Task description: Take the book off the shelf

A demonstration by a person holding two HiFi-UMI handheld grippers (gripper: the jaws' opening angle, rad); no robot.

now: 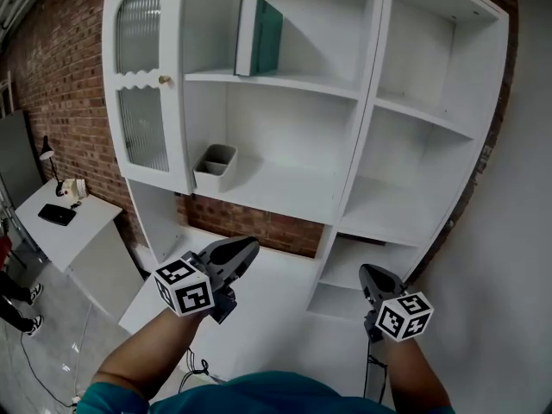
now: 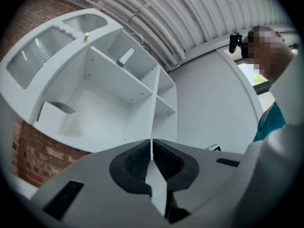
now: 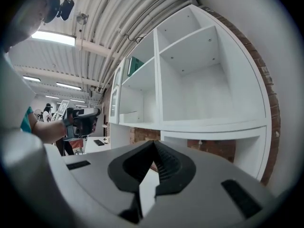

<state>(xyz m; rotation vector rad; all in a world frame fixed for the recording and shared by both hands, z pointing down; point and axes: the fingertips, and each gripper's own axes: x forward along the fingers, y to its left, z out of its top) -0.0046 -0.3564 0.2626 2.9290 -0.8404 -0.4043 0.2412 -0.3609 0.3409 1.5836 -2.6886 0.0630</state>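
Left tongs (image 1: pixel 246 250) closed and empty (held forward, bare forearm), right tongs (image 1: pixel 373 276) likewise closed, held lower

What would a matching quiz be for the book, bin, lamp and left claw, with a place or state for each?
1 book
2 bin
3 lamp
4 left claw

A shut
B on the table
C upright, teal
D one shelf below the book

Pairs: 1-C, 2-D, 3-B, 4-A
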